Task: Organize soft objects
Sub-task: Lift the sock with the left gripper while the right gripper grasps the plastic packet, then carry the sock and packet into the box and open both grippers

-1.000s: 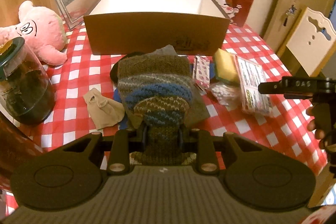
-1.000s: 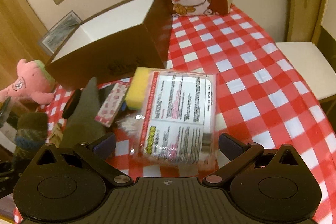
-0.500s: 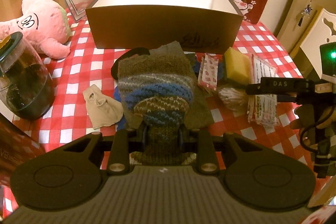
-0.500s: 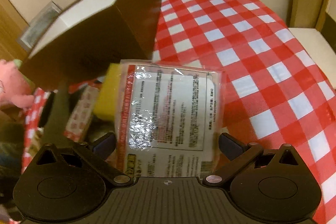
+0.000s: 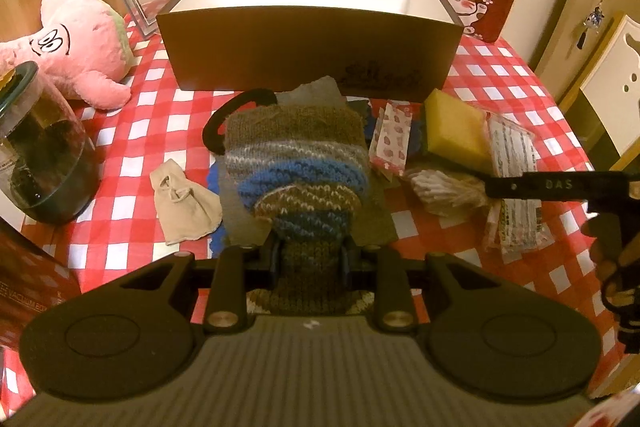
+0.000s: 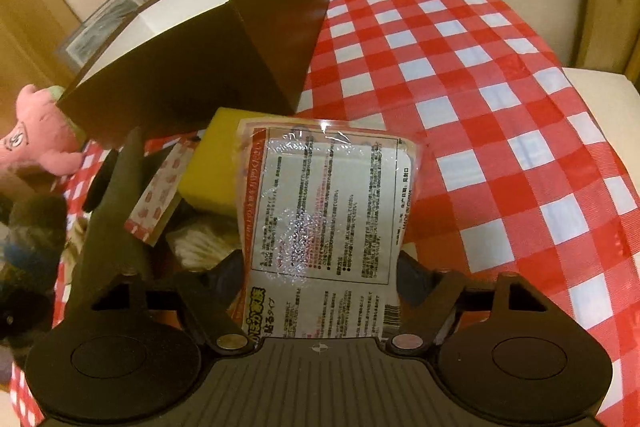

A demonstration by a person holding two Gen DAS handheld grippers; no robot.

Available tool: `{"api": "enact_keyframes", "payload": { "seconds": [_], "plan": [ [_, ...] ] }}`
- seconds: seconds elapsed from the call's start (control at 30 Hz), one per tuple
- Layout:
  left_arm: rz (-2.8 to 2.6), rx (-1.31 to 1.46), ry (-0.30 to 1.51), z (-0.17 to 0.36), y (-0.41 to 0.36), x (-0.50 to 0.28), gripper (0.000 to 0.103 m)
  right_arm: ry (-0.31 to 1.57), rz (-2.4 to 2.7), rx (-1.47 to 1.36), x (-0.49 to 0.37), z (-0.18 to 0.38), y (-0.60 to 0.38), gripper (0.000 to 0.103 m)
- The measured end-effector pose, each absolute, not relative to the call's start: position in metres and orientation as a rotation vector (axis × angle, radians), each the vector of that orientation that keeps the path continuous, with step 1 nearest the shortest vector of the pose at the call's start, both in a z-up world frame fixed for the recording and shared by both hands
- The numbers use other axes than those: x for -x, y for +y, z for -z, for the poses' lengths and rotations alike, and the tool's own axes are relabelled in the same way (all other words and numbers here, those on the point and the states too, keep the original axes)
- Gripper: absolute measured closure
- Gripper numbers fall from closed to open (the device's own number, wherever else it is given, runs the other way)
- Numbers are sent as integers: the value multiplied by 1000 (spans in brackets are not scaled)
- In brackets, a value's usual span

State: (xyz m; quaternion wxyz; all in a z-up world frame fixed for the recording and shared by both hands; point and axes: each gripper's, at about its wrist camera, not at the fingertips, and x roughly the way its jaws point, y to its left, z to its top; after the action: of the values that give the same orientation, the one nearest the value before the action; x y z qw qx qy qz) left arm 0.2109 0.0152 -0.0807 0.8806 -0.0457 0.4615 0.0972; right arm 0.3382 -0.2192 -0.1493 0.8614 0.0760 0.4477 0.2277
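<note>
Currently: left claw [image 5: 310, 259] clamped on knitted sock [image 5: 296, 163], held above checkered surface [image 5: 132, 131], in front of brown box [image 5: 312, 63]. Right claw [image 6: 320, 279] closed against printed plastic packet [image 6: 328, 219], beside yellow sponge [image 6: 212, 159], near box corner.

The knitted sock [image 5: 296, 163], brown with blue and grey stripes, is pinched by its cuff in the left tool [image 5: 310, 259] and sticks forward over the middle of the counter. The plastic-wrapped pack [image 6: 324, 223], covered in printed text with a red border, sits lengthwise between the right tool [image 6: 320, 275] fingers near the counter's right side. Yellow sponge [image 5: 456, 127] lies just in front of the brown box [image 5: 312, 55], touching the pack. A beige sock [image 5: 182, 203] lies crumpled to the left.
</note>
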Motion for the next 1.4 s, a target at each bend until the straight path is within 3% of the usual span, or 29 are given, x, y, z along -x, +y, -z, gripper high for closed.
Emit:
{"api": "enact_keyframes", "payload": {
  "seconds": [0.63, 1.4],
  "plan": [
    [-177, 61, 881, 52, 19, -226, 78, 866, -546, -128, -318, 95, -223, 27],
    [-132, 15, 702, 1, 96, -305, 78, 740, -605, -84, -357, 8, -123, 27]
  ]
}}
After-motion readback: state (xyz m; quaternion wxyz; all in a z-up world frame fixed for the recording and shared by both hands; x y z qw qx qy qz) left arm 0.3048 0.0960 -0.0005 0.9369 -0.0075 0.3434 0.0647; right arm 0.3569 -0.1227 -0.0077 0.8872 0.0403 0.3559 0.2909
